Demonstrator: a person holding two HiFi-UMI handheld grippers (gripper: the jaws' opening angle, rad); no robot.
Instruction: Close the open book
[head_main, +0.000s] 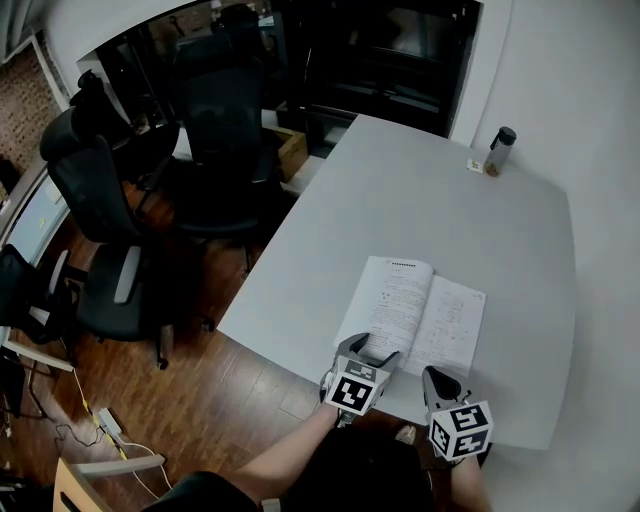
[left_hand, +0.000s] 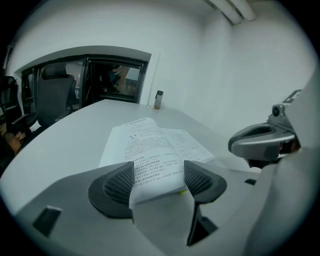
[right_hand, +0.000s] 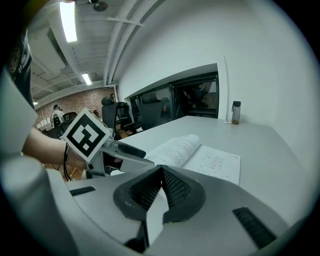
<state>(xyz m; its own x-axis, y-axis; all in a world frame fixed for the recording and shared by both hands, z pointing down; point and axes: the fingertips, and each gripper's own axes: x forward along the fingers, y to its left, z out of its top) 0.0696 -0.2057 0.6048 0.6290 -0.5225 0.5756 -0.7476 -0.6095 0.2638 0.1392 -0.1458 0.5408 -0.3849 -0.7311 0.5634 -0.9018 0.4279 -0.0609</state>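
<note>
Open book lying flat on the table, close to the near edge, with both pages face up. The left tongs are held wide apart, and the near edge of the left page is seen between the two pads in the left gripper view; whether the paper is touched by them cannot be told. The right tongs are pressed together with nothing between them and are held just beside the near right corner of the book. Closing is judged not yet begun. Several risks are indicated. If only the top sheet is caught when the left tongs are closed, that sheet may be creased or torn, and the rest of the left half would be left lying flat. If the left half is swung over while the right half is not steadied, the whole book may be pushed across the smooth table, or drawn toward the near edge and tipped off it. A thin, limp stack may also be let slip midway and fall open again. The bottle at the far corner stands well apart and is not judged to be at risk.
</note>
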